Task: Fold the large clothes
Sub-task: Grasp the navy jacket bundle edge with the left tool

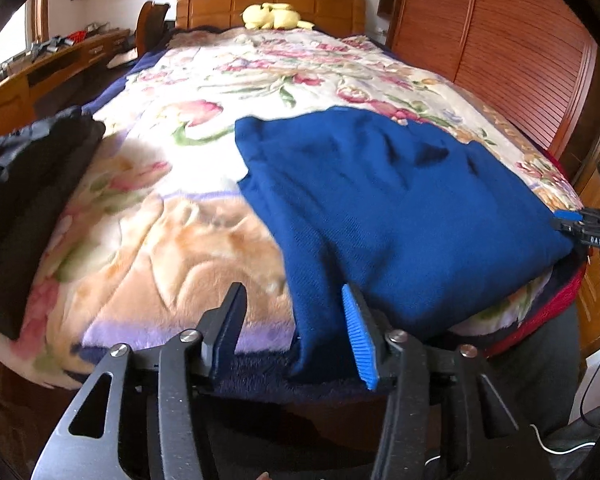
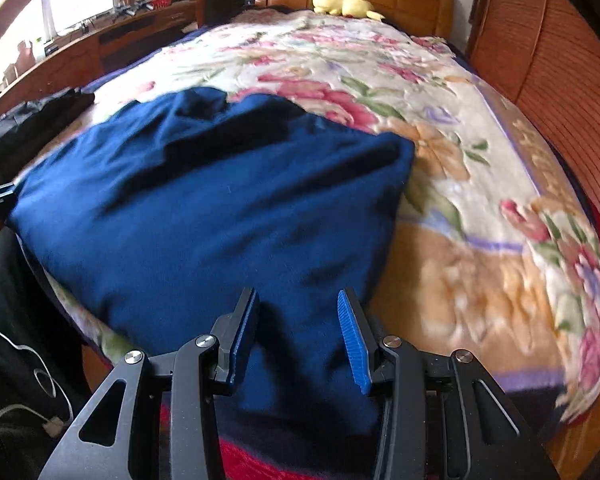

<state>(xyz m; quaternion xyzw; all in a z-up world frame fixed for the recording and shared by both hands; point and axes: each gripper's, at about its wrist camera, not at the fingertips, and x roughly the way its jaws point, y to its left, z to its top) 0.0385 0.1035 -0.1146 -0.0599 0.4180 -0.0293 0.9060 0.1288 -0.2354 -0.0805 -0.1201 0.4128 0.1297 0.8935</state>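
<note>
Bedroom, wooden headboard [image 1: 270,2] far end; bed [image 1: 172,216] under floral blanket. Blue garment [image 1: 380,208] lies partly folded at near edge, hem hanging over. Looks soft, thick, floppy, likely to sag and slide; best taken at corners or hem. Left gripper [image 1: 296,332] spread, cloth edge between fingers, not pinched. Right gripper [image 2: 300,338] spread above near hem, gripping nothing.

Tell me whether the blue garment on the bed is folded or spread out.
Folded, at least partly: the blue garment lies as a compact, doubled-over block on the floral blanket, no sleeves spread out. How neatly cannot be told.
</note>
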